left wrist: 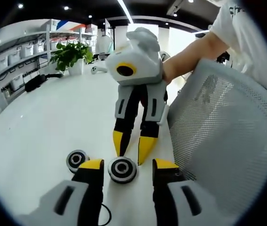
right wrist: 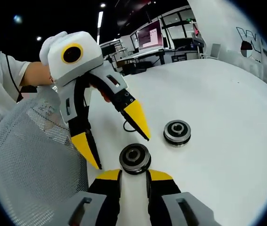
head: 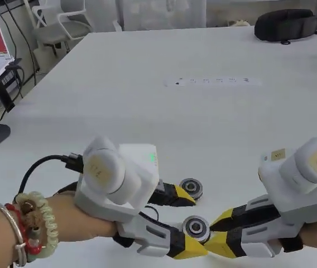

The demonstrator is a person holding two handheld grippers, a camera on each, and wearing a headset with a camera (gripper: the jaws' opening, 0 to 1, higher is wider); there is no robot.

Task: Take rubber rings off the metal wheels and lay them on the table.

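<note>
left gripper (head: 190,221): jaws are spread wide, one on each side of the near wheel; in the left gripper view a gap is seen between each yellow tip and the wheel.
right gripper (head: 214,230): it is pointed at the left gripper from across the wheel. A narrow gap is seen between its jaws, with the tips at the wheel's rim. Whether the rim is pinched cannot be told.
near wheel (head: 196,228): it lies flat on the table between the two grippers. Its dark rubber ring (right wrist: 134,168) is seated around the metal hub.
second wheel (head: 191,188): it lies flat just beside the left gripper's outer jaw and apart from the near wheel. A dark band is seen around it too.
table (head: 203,123): white, with both wheels resting on it.
mesh chair back (left wrist: 218,127): close beside the grippers at the table edge.
shelves (left wrist: 6,70): far across the room and lined with bins (left wrist: 16,52); their contents cannot be made out.
</note>
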